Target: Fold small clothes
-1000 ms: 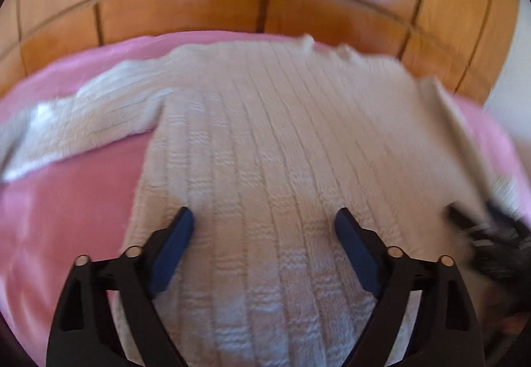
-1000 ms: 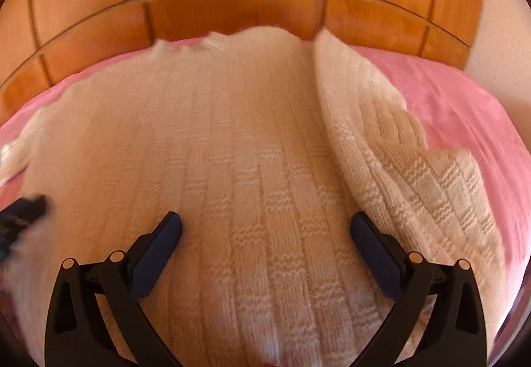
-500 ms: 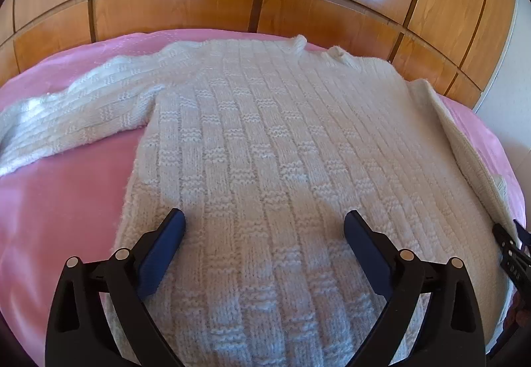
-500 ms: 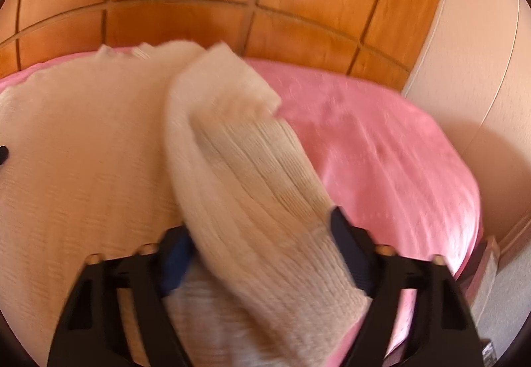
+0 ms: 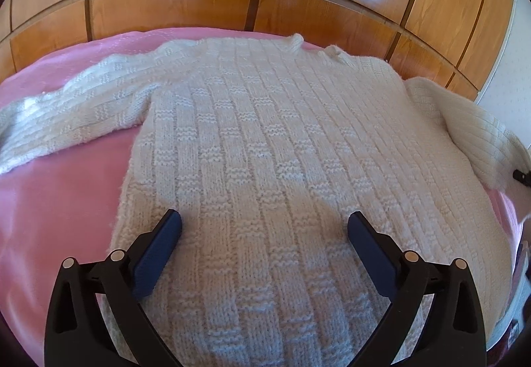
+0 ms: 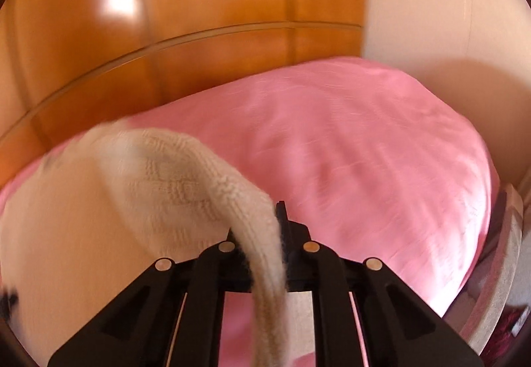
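Sweater [image 5: 282, 151] lies unfolded; right gripper [image 6: 262, 234] is clamped on its sleeve [image 6: 186, 181], left gripper [image 5: 264, 227] spread wide, empty.

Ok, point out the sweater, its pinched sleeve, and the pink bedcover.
sweater [image 5: 282, 168]: left wrist view, middle of the knit body.
pinched sleeve [image 6: 265, 254]: right wrist view, the fabric clamped in the right gripper [image 6: 264, 227].
pink bedcover [image 6: 365, 151]: right wrist view, bare stretch right of the sleeve.

**No readable text**

No lettering, label, brand, number or sign is being shown legibly in either wrist view; nothing readable is being displayed on any surface in the two pictures.
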`<state>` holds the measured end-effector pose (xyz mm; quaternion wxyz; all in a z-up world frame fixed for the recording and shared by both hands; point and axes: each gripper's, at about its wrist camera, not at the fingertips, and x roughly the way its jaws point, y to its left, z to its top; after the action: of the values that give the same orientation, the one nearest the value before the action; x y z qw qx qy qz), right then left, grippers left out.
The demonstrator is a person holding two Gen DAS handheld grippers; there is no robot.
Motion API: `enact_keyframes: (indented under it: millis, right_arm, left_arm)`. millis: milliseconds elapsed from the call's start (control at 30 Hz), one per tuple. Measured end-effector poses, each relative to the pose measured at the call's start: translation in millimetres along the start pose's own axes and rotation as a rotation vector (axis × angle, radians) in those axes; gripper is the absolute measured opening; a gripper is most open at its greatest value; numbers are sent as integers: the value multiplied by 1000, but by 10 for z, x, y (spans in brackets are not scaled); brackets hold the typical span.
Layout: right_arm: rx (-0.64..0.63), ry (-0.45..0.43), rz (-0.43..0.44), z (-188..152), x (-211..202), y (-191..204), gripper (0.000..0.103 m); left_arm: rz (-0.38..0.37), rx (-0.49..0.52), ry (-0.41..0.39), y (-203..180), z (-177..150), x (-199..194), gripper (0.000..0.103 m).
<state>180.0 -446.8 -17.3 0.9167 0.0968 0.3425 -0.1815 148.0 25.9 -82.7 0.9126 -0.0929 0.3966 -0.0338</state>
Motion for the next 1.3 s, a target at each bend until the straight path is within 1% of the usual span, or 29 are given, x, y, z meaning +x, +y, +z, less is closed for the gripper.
enact_keyframes:
  millis: [100,200,233,267,333,367,433,467,500,567,600,667,733,833,900,933,967,1033,1067,1133,1167,1200,1300]
  right_arm:
    - [77,22,-76,224,210,-346,9]
    - [116,46,-169,351,421,-625,9]
    - [129,51,-192,375,475,-700,15]
    - [156,60,-231,396,546,-802,38]
    - [209,67,-324,407,644,-939,68]
    - [242,55,-385,401,659,-1008,69]
    - [274,64,-450,359,637,-1074,73]
    - [289,69,-448,316,607,-1058,76]
    - [300,66,-420,269,561,-1019,78]
    - [297,52,-336,191,455,-837,81]
    - [271,42,-287,149,377,-672,82]
    - [199,2,-198,74,193,-308,94]
    - [121,-35,-106,0,41,81,98]
    - [7,-45,41,-120,-139,670,98]
    - [-24,-36,127,-211,-189,950,98]
    - [-43,-32,169,-299,-228,1115,98]
    - [-85,-27,191,-389,-256,1308,98]
    - [-186,-14,161,-528,-239,1576,98]
    - [-228,1,133,-618,-199,1645,98]
    - [-273,33,54,-761,-114,1778,99]
    - [-287,67,18,-796,-35,1809,101]
    - [-290,89,3,-809,16,1805,101]
    - [-278,98,14,-798,58,1764,101]
  left_arm:
    - [-6,1,1,0,4,11,99]
    - [-13,-3,2,3,6,23,99]
    - [-16,-3,2,8,9,27,99]
    - [-18,-4,2,10,10,31,99]
    - [-16,-1,3,5,13,44,99]
    - [-13,1,4,-1,10,48,99]
    - [-10,6,4,-10,9,55,99]
    - [-8,7,5,-16,8,57,99]
    - [-6,9,6,-22,9,63,99]
    - [-5,12,6,-22,4,64,99]
    - [-6,12,7,-21,4,62,99]
    - [-9,10,6,-23,2,59,99]
    - [-13,6,4,-19,-1,54,99]
    - [-27,-4,-3,6,-3,33,99]
    - [-33,-9,-4,18,-4,22,99]
    - [-34,-10,-5,17,-6,14,99]
    - [-38,-13,-7,22,-7,6,99]
    - [-51,-23,-11,36,-11,-12,99]
    - [-56,-28,-13,43,-13,-18,99]
    - [-68,-37,-17,57,-15,-32,99]
    - [-73,-42,-18,63,-15,-41,99]
    - [-78,-50,-20,76,-12,-58,99]
    - [-120,-105,-40,191,-2,-161,99]
